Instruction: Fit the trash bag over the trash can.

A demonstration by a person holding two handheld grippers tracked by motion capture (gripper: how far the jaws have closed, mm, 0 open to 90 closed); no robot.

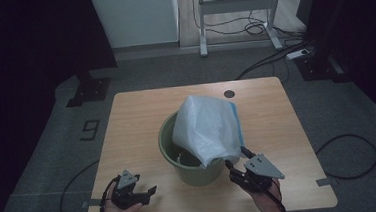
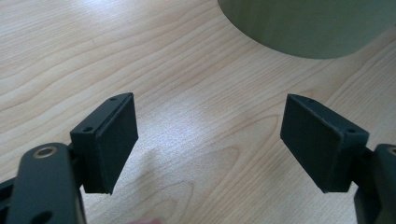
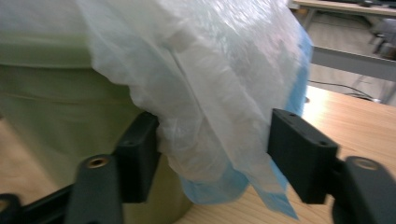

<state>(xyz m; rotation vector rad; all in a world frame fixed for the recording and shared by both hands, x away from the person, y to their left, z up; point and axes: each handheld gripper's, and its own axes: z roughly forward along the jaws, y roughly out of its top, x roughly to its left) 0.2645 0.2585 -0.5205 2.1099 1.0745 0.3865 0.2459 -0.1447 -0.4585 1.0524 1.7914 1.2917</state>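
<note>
Bin-lining in progress, judged partway. Green bucket (image 1: pixel 192 158) stands near the middle of the wooden table (image 1: pixel 127 120). White plastic bag (image 1: pixel 208 129), with a blue edge strip, is draped over the bucket's rim on the side toward the right hand; it stands puffed above the bucket and hangs down the outer wall there. The rim on the bucket's opposite side is bare, and the inside of the bucket shows below the bag, so the bag mouth is not yet spread around the rim.

Right gripper (image 3: pixel 212 144) sits just beside the bucket, its jaws set apart with the hanging bag fold between them. The jaw nearer the bucket touches the film; the other pad looks just clear of it, so no firm pinch is read here. Left gripper (image 2: pixel 210 140) is near the bucket on its other side, low over the table, jaws wide and holding nothing.

Left to do, by judgement: take hold of the bag's edge, pull it round the remaining rim, push the slack down inside.

Count: one bucket, one bag, two grippers, one table.
</note>
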